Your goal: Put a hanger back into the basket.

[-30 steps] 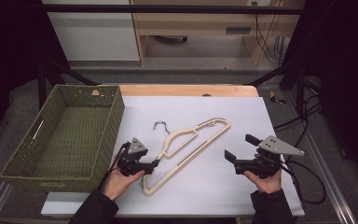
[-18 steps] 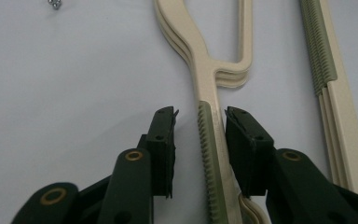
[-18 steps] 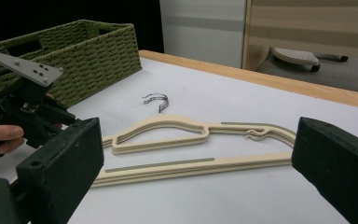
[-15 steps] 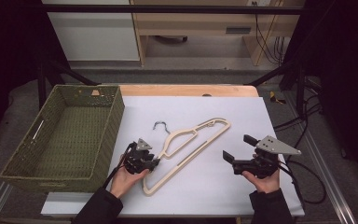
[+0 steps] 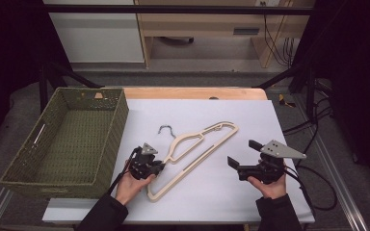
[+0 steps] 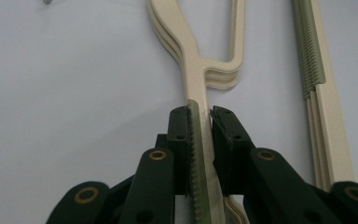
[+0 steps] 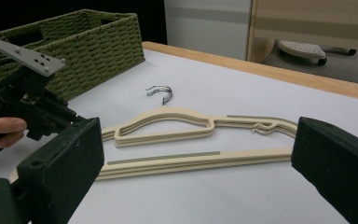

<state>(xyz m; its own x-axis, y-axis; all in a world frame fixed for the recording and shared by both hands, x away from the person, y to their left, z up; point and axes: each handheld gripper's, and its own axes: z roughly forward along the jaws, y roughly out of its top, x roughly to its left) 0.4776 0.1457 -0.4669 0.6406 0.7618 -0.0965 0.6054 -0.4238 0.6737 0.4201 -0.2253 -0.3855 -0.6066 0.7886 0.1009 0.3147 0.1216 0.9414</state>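
Note:
A stack of cream hangers [image 5: 197,139] with a metal hook [image 5: 165,129] lies flat on the white table top. My left gripper [image 5: 156,168] is at the lower left arm of the stack. Its jaws have just been closing, and in the left gripper view they [image 6: 200,112] press on the hanger arm [image 6: 193,60] from both sides. My right gripper [image 5: 242,152] rests to the right of the stack, its jaws wide apart and empty. The right gripper view looks between these jaws [image 7: 198,140] across the hangers [image 7: 168,126] at the left gripper [image 7: 32,107].
A green woven basket [image 5: 120,115] stands at the table's left, close to the left hand, and shows again in the right gripper view [image 7: 98,37]. A wooden strip [image 5: 197,93] runs along the far edge. Cables [image 5: 318,187] trail off the right side.
The left gripper has slid a little right onto the hanger arm and its jaws have come together on it. The right gripper and the hangers have stayed put.

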